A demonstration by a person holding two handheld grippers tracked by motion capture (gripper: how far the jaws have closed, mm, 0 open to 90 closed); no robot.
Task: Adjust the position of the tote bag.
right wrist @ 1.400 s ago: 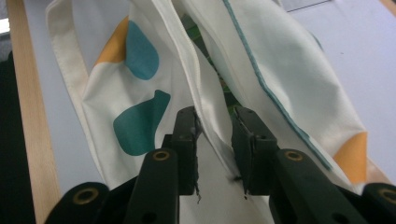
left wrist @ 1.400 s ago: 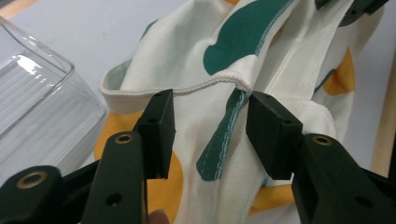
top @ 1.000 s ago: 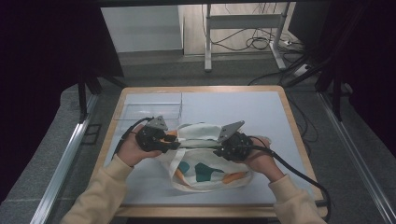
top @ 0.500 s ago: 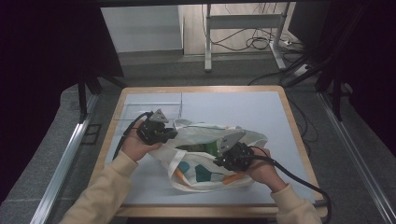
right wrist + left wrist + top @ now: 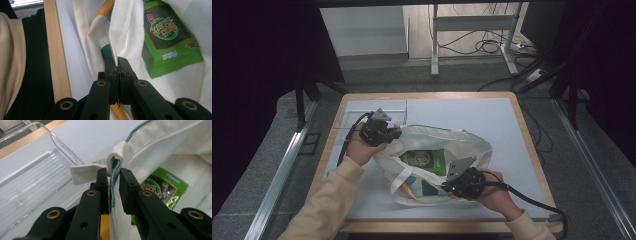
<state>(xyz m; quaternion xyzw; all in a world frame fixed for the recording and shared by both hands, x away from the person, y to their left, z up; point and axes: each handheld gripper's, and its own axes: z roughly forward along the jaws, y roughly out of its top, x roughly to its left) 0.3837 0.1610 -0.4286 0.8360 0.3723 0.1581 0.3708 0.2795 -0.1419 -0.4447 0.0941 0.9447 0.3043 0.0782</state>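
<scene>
Between the left tool (image 5: 396, 134) and right tool (image 5: 448, 186), both clamped on opposite rim edges, the tote bag (image 5: 472, 147) is held agape; green packet (image 5: 423, 160) exposed inside.

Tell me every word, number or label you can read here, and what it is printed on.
On the green packet in the white cloth bag: a small red tag that seems to read "20.100", seen upside down; I am not sure of it.
Large yellow lettering on the packet's round green emblem: not Latin script, and I cannot read it.
Small white marks on the packet's edge: too small to read.
</scene>
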